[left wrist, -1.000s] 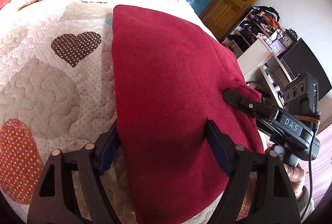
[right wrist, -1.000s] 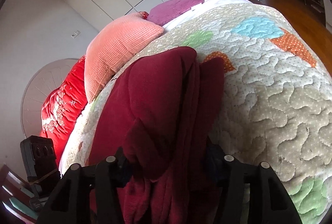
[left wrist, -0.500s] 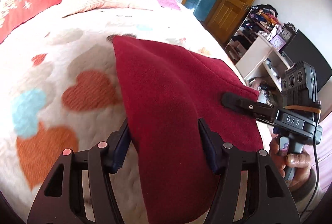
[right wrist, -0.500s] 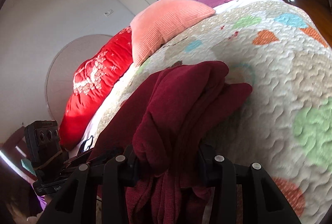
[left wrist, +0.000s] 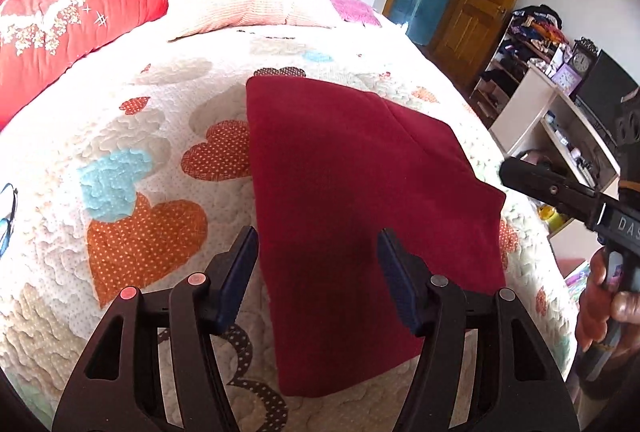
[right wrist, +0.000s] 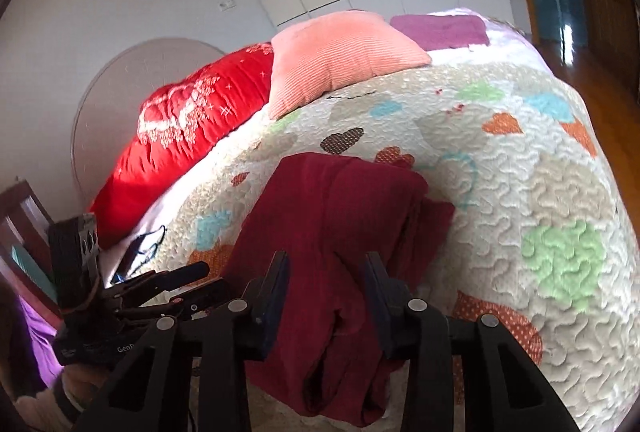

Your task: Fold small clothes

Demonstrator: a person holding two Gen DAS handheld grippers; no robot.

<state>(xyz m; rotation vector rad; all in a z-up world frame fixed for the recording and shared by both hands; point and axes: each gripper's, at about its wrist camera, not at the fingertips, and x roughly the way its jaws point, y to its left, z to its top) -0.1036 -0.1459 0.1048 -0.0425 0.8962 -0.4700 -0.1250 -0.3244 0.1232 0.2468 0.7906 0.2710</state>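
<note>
A dark red garment (left wrist: 360, 200) lies folded and flat on the heart-patterned quilt (left wrist: 132, 152) of a bed. It also shows in the right wrist view (right wrist: 332, 232), with bunched folds at its near edge. My left gripper (left wrist: 316, 272) is open, raised above the garment's near end, holding nothing. My right gripper (right wrist: 326, 292) is open above the garment's bunched near edge, holding nothing. The right gripper also shows in the left wrist view (left wrist: 560, 192), off the garment's right edge.
A red pillow (left wrist: 76, 20), a peach pillow (right wrist: 340, 52) and a purple cloth (right wrist: 440, 30) lie at the head of the bed. A white shelf unit (left wrist: 560, 120) with a clock and a wooden door (left wrist: 480, 12) stand to the right.
Both grippers have pulled back and risen away from the garment. The right gripper has let go of the bunched cloth, which now lies on the quilt. The garment lies flatter.
</note>
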